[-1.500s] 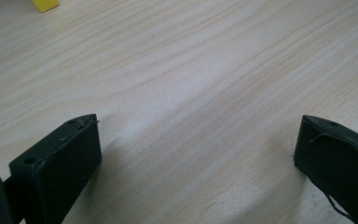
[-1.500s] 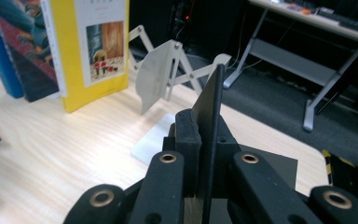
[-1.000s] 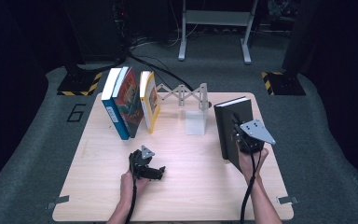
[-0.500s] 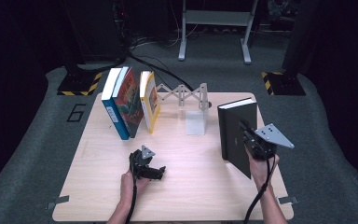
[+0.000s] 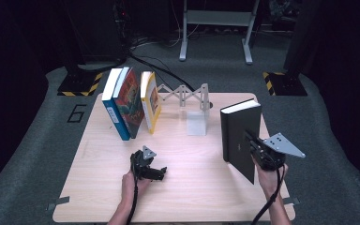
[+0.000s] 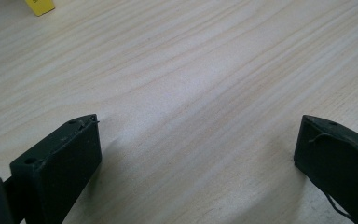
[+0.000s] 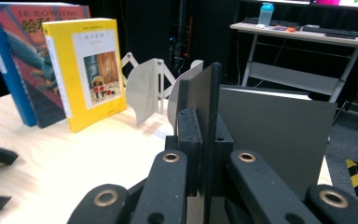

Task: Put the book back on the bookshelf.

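Clamped the jaws of the right gripper [image 7: 200, 135] on what looked like one thin cover board of the black book [image 5: 236, 133], not on its whole thickness. Kept that book upright, near the right edge of the table [image 5: 192, 187], well apart from the rest. Rested the left gripper [image 6: 196, 135] on the bare wood, jaws wide apart and empty.

Risked the book swinging open: with just a cover pinched, the heavy page block could sag away, twist in the grip, or slip out. Risked also a tip-over if set down unsupported, so near the edge. Could have knocked the rack [image 5: 187, 96] or toppled the leaning row while bringing it across.

Counted two grippers, one black book and one table. Counted three books leaning at the far left: blue [image 5: 112, 110], red [image 5: 130, 105], yellow [image 5: 151, 101]. Counted one folding rack between them and the black book.
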### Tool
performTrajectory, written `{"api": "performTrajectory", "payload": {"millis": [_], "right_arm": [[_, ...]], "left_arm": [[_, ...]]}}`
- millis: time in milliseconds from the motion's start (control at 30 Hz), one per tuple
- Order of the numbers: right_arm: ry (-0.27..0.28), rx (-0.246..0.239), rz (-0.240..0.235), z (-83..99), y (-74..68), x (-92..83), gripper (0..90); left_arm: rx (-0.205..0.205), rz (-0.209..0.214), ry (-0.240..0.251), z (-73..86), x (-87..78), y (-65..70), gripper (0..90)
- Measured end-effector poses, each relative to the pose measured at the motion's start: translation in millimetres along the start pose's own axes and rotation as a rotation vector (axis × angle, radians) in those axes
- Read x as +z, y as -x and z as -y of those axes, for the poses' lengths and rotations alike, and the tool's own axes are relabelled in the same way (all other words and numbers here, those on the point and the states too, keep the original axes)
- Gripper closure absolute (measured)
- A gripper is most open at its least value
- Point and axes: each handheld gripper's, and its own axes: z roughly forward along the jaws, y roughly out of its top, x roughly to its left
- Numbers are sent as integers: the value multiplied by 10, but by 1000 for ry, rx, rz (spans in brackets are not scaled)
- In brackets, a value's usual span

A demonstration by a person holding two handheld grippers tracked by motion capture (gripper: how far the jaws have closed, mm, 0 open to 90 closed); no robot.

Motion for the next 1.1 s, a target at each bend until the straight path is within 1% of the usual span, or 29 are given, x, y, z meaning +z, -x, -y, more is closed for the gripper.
{"api": "performTrajectory", "payload": {"millis": [133,167,233,300,333,367,400,433,467,600,667,733,800,833,900,933,1000,1067,1100], "right_arm": [[-15,-12,-6,45,-23,-93,884],[-28,-16,-8,63,-17,-137,883],[-37,-9,-10,96,4,-190,883],[-51,-13,-10,119,10,-236,882],[-55,-9,-12,136,16,-251,881],[-61,2,-15,156,29,-265,880],[-60,2,-17,167,38,-268,879],[-68,4,-19,186,37,-265,877],[-71,3,-20,196,31,-263,874],[-85,-9,-34,239,-2,-196,865],[-88,3,-59,266,-1,-158,869],[-94,5,-90,301,-10,-128,876],[-110,-7,-120,335,-25,-87,882],[-97,-25,-137,342,-53,-82,882],[-104,-44,-145,321,-116,-44,881],[-102,-39,-152,318,-114,-19,881],[-99,-12,-160,313,-106,32,880],[-94,-13,-168,310,-106,60,879],[-95,-19,-185,307,-106,72,878]], "left_arm": [[0,0,0,-1,0,0,6],[-1,0,0,-1,1,0,5],[3,-1,-1,-5,3,1,5],[3,3,0,-10,9,2,5],[7,5,-8,-14,5,-1,5],[6,5,-7,-14,6,-1,5],[0,2,-3,-14,8,5,5],[8,5,-7,-15,6,-2,5],[4,3,1,-12,12,1,5],[5,3,0,-13,12,0,5],[4,3,1,-12,13,0,5],[4,3,1,-12,13,0,5],[4,3,1,-12,13,0,5],[5,2,2,-12,13,1,6],[0,3,3,-13,14,2,5],[4,3,0,-13,11,0,5],[3,4,0,-13,12,0,5],[3,4,0,-13,12,0,5],[3,4,0,-13,12,0,5]]}}
